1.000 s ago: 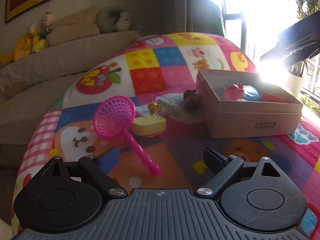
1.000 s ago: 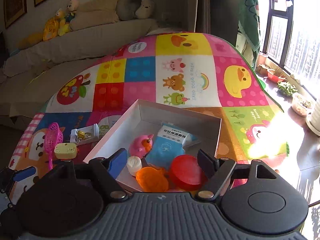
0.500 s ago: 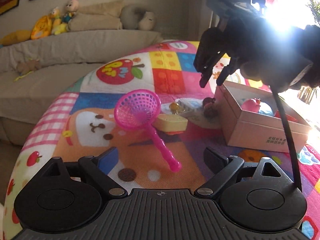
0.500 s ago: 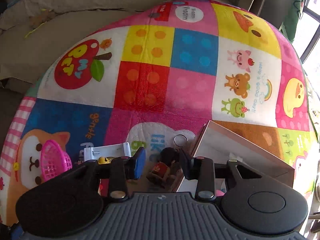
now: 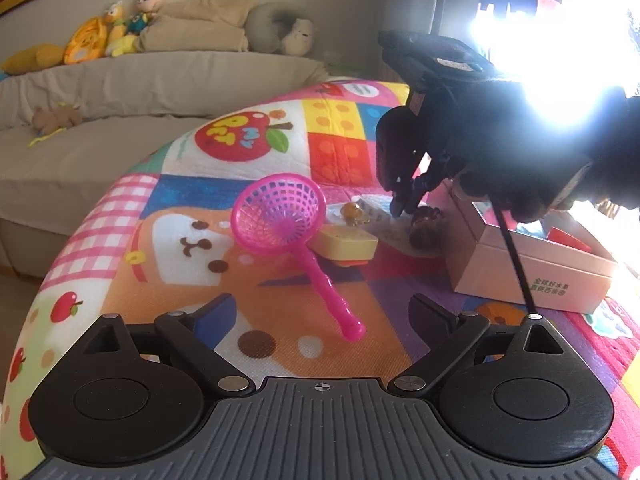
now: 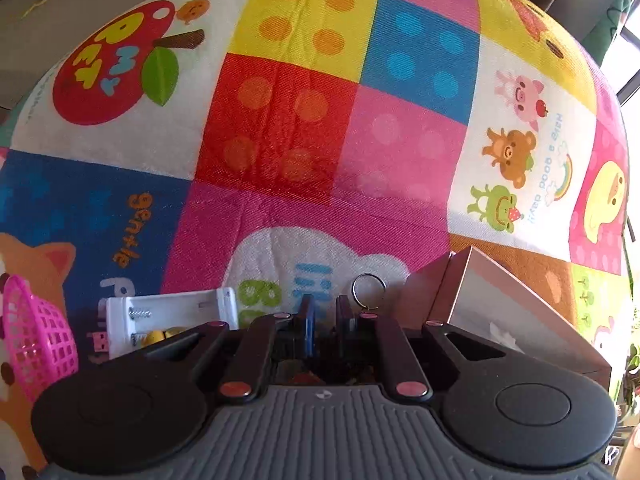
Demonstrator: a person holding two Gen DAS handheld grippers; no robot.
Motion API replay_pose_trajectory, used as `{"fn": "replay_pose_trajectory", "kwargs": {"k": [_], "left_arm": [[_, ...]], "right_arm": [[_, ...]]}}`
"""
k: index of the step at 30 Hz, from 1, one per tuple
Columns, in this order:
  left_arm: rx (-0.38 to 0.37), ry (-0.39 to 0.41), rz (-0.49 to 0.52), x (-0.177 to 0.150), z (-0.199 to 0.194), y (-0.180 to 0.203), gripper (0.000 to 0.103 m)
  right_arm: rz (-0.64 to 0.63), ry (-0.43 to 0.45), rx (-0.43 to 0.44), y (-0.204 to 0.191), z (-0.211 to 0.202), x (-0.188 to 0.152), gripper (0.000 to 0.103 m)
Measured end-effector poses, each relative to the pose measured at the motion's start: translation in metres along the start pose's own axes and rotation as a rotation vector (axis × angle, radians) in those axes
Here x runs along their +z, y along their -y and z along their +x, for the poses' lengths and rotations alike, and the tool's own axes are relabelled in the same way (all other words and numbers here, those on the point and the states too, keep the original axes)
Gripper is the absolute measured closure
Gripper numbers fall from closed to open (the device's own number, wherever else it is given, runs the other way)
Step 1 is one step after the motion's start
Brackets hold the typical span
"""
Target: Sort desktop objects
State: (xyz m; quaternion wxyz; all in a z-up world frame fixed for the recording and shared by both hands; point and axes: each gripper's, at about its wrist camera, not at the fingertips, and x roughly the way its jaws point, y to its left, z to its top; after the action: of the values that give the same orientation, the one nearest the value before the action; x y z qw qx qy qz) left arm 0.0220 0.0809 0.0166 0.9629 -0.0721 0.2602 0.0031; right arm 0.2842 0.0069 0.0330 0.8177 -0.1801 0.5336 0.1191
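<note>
Target item: small dark brown keychain figure [image 5: 425, 229] with a metal key ring [image 6: 368, 289], lying on the colourful patchwork play mat [image 5: 248, 288] just beside the near corner of the cardboard box [image 5: 532, 276]. Red detail barely visible on the figure in the right wrist view; shape otherwise too dark to resolve.

Right gripper [image 5: 402, 204]: pointed steeply down at the figure, jaws just drawn together to a narrow gap. Fingertips right at the figure; actual clamping on it not confirmable, since the gripper body hides the contact.

Left gripper [image 5: 320, 312]: jaws spread wide, nothing between them, hovering over the mat short of the pink toy strainer [image 5: 280, 216].

Containers:
- Cardboard box, open top, printed characters on the side; contents mostly washed out by glare, a red item [image 5: 568, 238] at the far side.
- White open tray [image 6: 172, 316] left of the figure, holding a screw and a yellow-amber piece [image 5: 352, 211].

Yellow rectangular case [image 5: 346, 245] touching the strainer handle.
</note>
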Motion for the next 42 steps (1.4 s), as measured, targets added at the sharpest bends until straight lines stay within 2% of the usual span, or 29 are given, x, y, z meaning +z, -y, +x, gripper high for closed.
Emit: {"fn": "replay_pose_trajectory", "kwargs": {"k": [6, 9, 11, 14, 16, 19, 22, 24, 26, 33, 38, 40, 42], "left_arm": [[0.000, 0.000, 0.006, 0.000, -0.001, 0.001, 0.005], [0.001, 0.000, 0.012, 0.000, 0.000, 0.002, 0.004], [0.007, 0.001, 0.018, 0.000, 0.000, 0.004, 0.004], [0.012, 0.002, 0.035, -0.001, 0.000, 0.006, 0.004], [0.011, 0.003, 0.041, -0.001, 0.000, 0.007, 0.004], [0.006, -0.003, 0.027, -0.001, 0.001, 0.005, 0.003], [-0.001, -0.009, 0.009, -0.001, 0.001, 0.002, 0.003], [-0.006, -0.012, 0.002, -0.001, 0.002, 0.000, 0.003], [-0.009, -0.011, -0.006, 0.000, 0.002, -0.001, 0.003], [0.009, -0.025, -0.078, 0.002, 0.004, -0.013, 0.003], [0.007, -0.031, -0.072, 0.001, 0.005, -0.012, 0.003], [0.006, -0.032, -0.068, 0.001, 0.005, -0.011, 0.003], [0.007, -0.036, -0.075, 0.001, 0.006, -0.012, 0.003]], "right_arm": [[-0.118, -0.093, 0.168, -0.024, -0.028, -0.059, 0.097], [-0.173, -0.127, 0.212, -0.032, -0.046, -0.083, 0.097], [-0.184, -0.108, 0.211, -0.030, -0.058, -0.089, 0.096], [-0.157, 0.015, 0.134, -0.019, -0.074, -0.073, 0.095], [-0.116, 0.047, 0.072, -0.007, -0.068, -0.049, 0.089], [-0.070, 0.046, -0.030, 0.005, -0.040, -0.019, 0.089], [-0.071, 0.027, -0.103, 0.006, -0.017, -0.006, 0.092], [-0.088, 0.020, -0.113, 0.001, -0.009, -0.004, 0.094], [-0.098, -0.013, -0.087, -0.002, -0.007, -0.010, 0.094], [-0.209, -0.061, 0.036, -0.021, -0.036, -0.062, 0.094], [-0.216, -0.088, 0.176, -0.018, -0.069, -0.113, 0.094], [-0.231, -0.076, 0.191, -0.014, -0.079, -0.134, 0.094], [-0.248, -0.044, 0.165, -0.008, -0.086, -0.155, 0.093]]}}
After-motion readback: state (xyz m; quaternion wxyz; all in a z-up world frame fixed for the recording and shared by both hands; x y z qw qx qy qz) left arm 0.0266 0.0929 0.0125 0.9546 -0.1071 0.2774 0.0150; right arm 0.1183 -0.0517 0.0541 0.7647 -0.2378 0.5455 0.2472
